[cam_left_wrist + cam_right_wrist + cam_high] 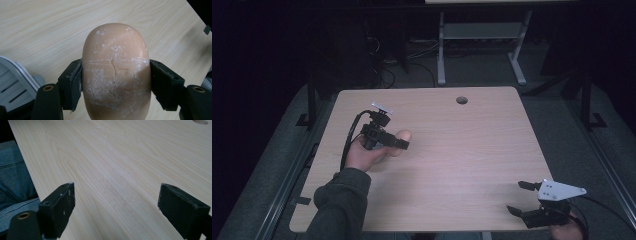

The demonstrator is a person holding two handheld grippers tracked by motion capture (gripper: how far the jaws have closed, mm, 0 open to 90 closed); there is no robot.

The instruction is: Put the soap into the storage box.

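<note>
My work surface, a light wood-grain table (472,145) with rounded corners, a round cable hole (461,100) near its far edge at about 12 o'clock, faint whitish smudges on the grain

text: nothing legible is showing on any surface | labels: none | brands: none | numbers: none (the white scuffs on the tan rounded object (116,72) are reading as marks, not letters) | signs: none
</note>
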